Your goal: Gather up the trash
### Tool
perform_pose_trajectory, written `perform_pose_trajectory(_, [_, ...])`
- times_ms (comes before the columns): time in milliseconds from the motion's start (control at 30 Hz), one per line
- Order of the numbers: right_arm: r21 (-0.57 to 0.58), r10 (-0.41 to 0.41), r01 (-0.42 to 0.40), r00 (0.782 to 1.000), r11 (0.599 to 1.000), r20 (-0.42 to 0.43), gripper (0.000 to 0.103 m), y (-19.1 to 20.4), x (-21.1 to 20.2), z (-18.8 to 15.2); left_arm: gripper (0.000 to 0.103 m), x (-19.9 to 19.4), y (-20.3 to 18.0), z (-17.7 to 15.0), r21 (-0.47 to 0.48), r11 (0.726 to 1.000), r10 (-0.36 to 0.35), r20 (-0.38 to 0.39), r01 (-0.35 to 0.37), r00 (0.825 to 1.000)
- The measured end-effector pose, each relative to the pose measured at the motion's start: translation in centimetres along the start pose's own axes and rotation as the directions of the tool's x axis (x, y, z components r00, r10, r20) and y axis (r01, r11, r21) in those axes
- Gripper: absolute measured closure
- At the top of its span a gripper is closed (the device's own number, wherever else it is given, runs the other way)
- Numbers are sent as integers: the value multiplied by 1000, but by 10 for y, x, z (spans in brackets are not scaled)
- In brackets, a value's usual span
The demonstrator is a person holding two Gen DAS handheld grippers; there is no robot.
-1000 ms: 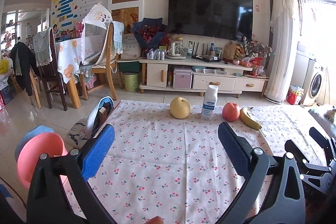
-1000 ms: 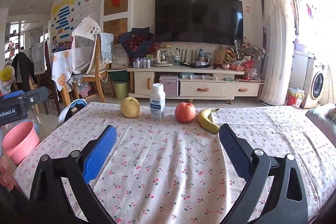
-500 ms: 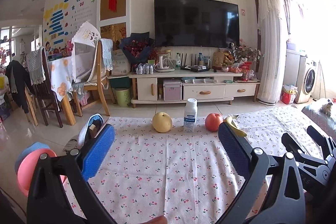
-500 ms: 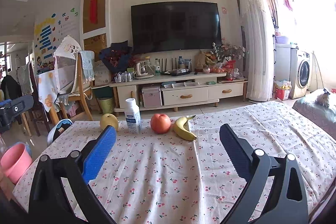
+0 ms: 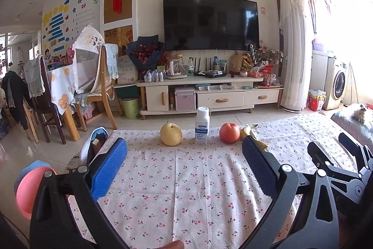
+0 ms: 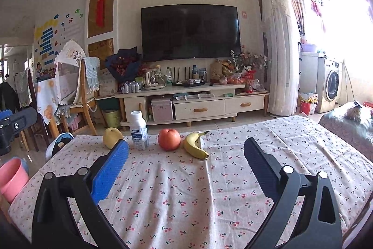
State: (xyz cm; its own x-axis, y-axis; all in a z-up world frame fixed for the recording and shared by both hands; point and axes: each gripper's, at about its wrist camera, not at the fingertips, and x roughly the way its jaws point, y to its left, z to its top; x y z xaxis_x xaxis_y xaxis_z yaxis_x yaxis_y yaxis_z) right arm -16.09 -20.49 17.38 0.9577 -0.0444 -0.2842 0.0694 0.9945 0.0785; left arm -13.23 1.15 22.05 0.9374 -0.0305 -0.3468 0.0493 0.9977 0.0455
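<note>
A white plastic bottle [image 5: 202, 125] with a blue label stands upright at the far edge of the cherry-print tablecloth [image 5: 198, 179]; it also shows in the right wrist view [image 6: 139, 131]. A yellow pear [image 5: 170, 134], a red apple [image 5: 229, 133] and a banana [image 6: 195, 146] lie beside it. A pink bin [image 5: 29, 190] stands on the floor at the left, also visible in the right wrist view [image 6: 10, 179]. My left gripper [image 5: 184, 169] is open and empty, above the near table. My right gripper [image 6: 186, 169] is open and empty, also well short of the row.
A blue and white bag [image 5: 94, 146] sits off the table's left edge. A green waste bin [image 5: 131, 107] stands by the TV cabinet [image 5: 209, 95]. Wooden chairs [image 5: 100, 90] and a dining table stand at the left. The right gripper's body [image 5: 342, 169] shows at the left view's right edge.
Both views have tilted up and shifted, so the bottle and fruit sit lower and further left in the right wrist view. Both grippers stay open and empty.
</note>
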Motion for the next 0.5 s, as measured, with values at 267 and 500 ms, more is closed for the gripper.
perform_pose_trajectory(267, [-13,8,-8,1000,1000,1,5,4,3,-2,4,1,0,-1,-3,1000,-3,1,3,1000])
perform_pose_trajectory(500, [-24,9,-9,1000,1000,-5,5,7,7,-6,4,2,6,-4,-14,1000,-8,-4,8,1000])
